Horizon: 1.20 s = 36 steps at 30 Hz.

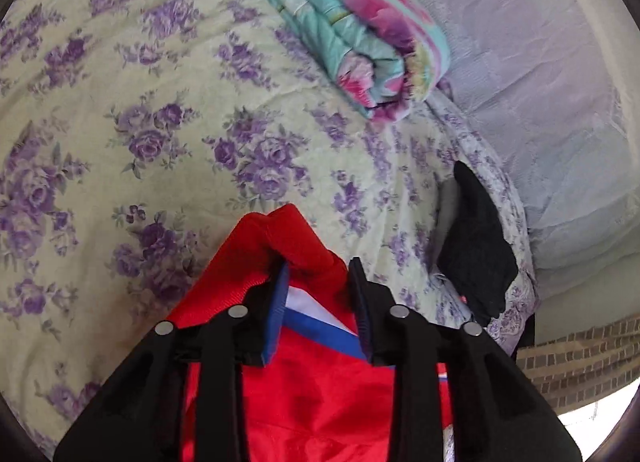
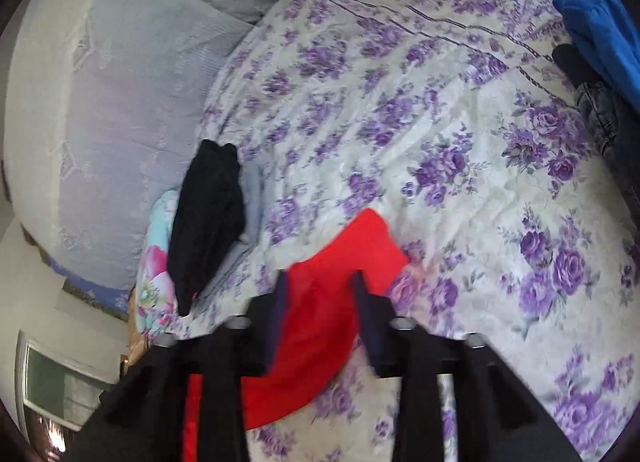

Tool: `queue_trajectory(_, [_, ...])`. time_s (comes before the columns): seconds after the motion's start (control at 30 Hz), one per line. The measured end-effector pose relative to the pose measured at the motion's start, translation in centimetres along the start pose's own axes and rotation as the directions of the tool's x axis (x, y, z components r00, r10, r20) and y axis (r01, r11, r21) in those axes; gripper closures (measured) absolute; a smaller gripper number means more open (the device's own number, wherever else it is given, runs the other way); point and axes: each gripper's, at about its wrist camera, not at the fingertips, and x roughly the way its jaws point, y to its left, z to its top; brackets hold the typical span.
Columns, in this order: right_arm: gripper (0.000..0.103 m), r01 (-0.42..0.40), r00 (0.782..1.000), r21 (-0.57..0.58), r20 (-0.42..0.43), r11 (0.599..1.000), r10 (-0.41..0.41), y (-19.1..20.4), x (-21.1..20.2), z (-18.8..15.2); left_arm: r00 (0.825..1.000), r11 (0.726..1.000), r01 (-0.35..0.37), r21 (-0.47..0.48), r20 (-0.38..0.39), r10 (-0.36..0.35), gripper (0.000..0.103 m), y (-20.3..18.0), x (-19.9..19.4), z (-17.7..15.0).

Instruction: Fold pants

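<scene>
The red pants [image 1: 304,382] with a blue and white stripe lie under my left gripper [image 1: 320,266] on the floral bedspread [image 1: 180,122]. The left jaws stand apart, with bunched red fabric between the fingertips. In the right wrist view, another red part of the pants [image 2: 340,282] lies between the fingers of my right gripper [image 2: 320,276]. Its jaws also stand apart around the cloth. Whether either gripper pinches the fabric is unclear.
A folded teal and pink quilt [image 1: 352,30] lies at the far side of the bed. A black garment [image 1: 476,242] lies at the bed edge, also in the right wrist view [image 2: 208,222]. Blue clothing [image 2: 600,34] and jeans [image 2: 608,122] sit at the right. A lavender curtain [image 1: 540,82] hangs beyond.
</scene>
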Motion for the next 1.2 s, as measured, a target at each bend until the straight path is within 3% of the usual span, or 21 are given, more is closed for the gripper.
queue_trajectory(0.1, [0.037, -0.026, 1.0, -0.04, 0.013, 0.999, 0.026, 0.2, -0.8, -0.7, 0.998, 0.997, 0.067, 0.023, -0.007, -0.067, 0.063, 0.4, -0.9, 0.0])
queue_trajectory(0.17, [0.037, -0.008, 0.999, -0.077, 0.038, 0.997, 0.011, 0.3, -2.1, -1.1, 0.997, 0.996, 0.058, 0.072, 0.038, -0.061, 0.04, 0.3, -3.2, -0.1])
queue_trajectory(0.23, [0.037, -0.009, 0.998, -0.09, 0.062, 0.996, 0.015, 0.2, -3.5, -1.2, 0.992, 0.995, 0.031, 0.094, 0.117, -0.042, 0.025, 0.6, -6.0, 0.0])
queue_trajectory(0.33, [0.037, -0.011, 0.995, -0.096, 0.103, 0.995, 0.021, 0.5, -4.9, -0.5, 0.984, 0.996, 0.01, 0.086, 0.177, -0.026, 0.024, 1.6, -8.4, 1.0])
queue_trajectory(0.43, [0.037, 0.032, 0.999, -0.13, 0.022, 0.991, -0.03, 1.0, -3.8, -1.0, 0.988, 0.998, 0.003, 0.062, 0.153, -0.013, 0.024, 3.5, -9.4, 0.4])
queue_trajectory(0.57, [0.037, 0.04, 0.998, -0.115, -0.045, 0.993, -0.045, -0.2, -2.6, -3.5, 0.992, 0.997, -0.038, 0.071, 0.123, 0.029, 0.024, 7.5, -10.9, -3.5])
queue_trajectory(0.67, [0.037, -0.023, 0.994, -0.057, -0.105, 0.998, 0.017, -0.9, -0.4, -4.1, 0.996, 0.998, -0.027, 0.056, 0.091, 0.022, 0.024, 10.6, -12.3, -6.7])
queue_trajectory(0.77, [0.04, -0.066, 0.992, -0.048, -0.113, 0.997, 0.06, 0.0, 2.3, -4.1, 0.997, 0.998, -0.011, 0.059, 0.073, 0.007, 0.024, 12.0, -13.3, -9.6])
queue_trajectory(0.83, [0.047, -0.065, 0.991, -0.067, -0.117, 0.996, 0.057, 1.2, 4.3, -4.0, 0.998, 0.997, -0.008, 0.077, 0.069, 0.003, 0.024, 12.0, -13.4, -11.2])
queue_trajectory(0.9, [0.047, -0.073, 0.993, -0.092, -0.098, 0.993, 0.064, 2.9, 5.3, -3.9, 0.996, 0.994, -0.021, 0.103, 0.084, 0.013, 0.024, 11.4, -13.3, -12.3])
queue_trajectory(0.93, [0.045, -0.092, 0.993, -0.117, -0.084, 0.989, 0.083, 3.9, 5.3, -3.7, 0.996, 0.993, -0.026, 0.117, 0.087, 0.016, 0.024, 11.0, -13.2, -12.7])
queue_trajectory(1.0, [0.032, -0.109, 0.993, -0.17, -0.066, 0.979, 0.099, 5.0, 4.9, -3.3, 0.997, 0.991, -0.022, 0.133, 0.082, 0.011, 0.023, 10.2, -12.9, -13.1])
queue_trajectory(1.1, [0.029, -0.058, 0.997, -0.106, -0.058, 0.993, 0.052, 2.8, 3.9, -3.8, 0.997, 0.99, -0.003, 0.144, 0.071, -0.007, 0.018, 9.5, -12.4, -13.3])
queue_trajectory(1.2, [0.033, -0.101, 0.991, -0.035, -0.092, 0.994, 0.097, 0.8, 3.9, -4.1, 0.998, 0.991, -0.003, 0.132, 0.069, -0.006, 0.018, 9.4, -11.5, -13.0])
